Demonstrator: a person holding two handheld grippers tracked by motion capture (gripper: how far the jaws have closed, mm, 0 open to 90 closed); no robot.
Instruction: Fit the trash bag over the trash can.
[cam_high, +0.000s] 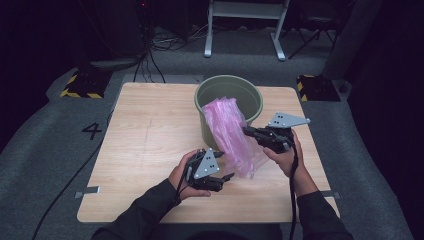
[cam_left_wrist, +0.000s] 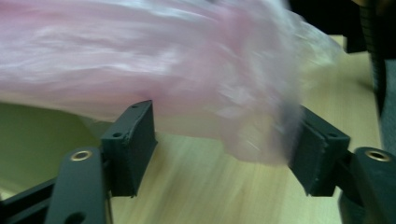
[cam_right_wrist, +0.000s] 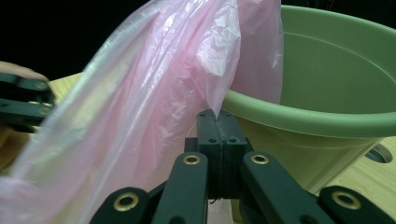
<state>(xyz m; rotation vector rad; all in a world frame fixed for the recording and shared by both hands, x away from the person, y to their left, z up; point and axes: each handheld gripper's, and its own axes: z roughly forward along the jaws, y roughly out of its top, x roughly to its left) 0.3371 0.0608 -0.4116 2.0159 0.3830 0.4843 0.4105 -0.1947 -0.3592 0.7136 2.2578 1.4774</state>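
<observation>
Right claw (cam_right_wrist: 218, 122) is gripping the pink bag (cam_high: 231, 135), clamped on a fold beside the green bucket (cam_high: 254, 107). Bag is running long from the bucket mouth down toward 6 o'clock on the desk (cam_high: 150, 140). Left claw (cam_left_wrist: 219, 140), unclenched, is straddling the loose tail, lying at its 12 o'clock; it's the nearer one.

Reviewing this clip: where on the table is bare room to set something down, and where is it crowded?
Bare: the table's whole stretch on the left of the high view, from the green pot to that edge, plus the near strip. Crowded: around the pink plastic bag, with the left gripper and right gripper at it.
</observation>
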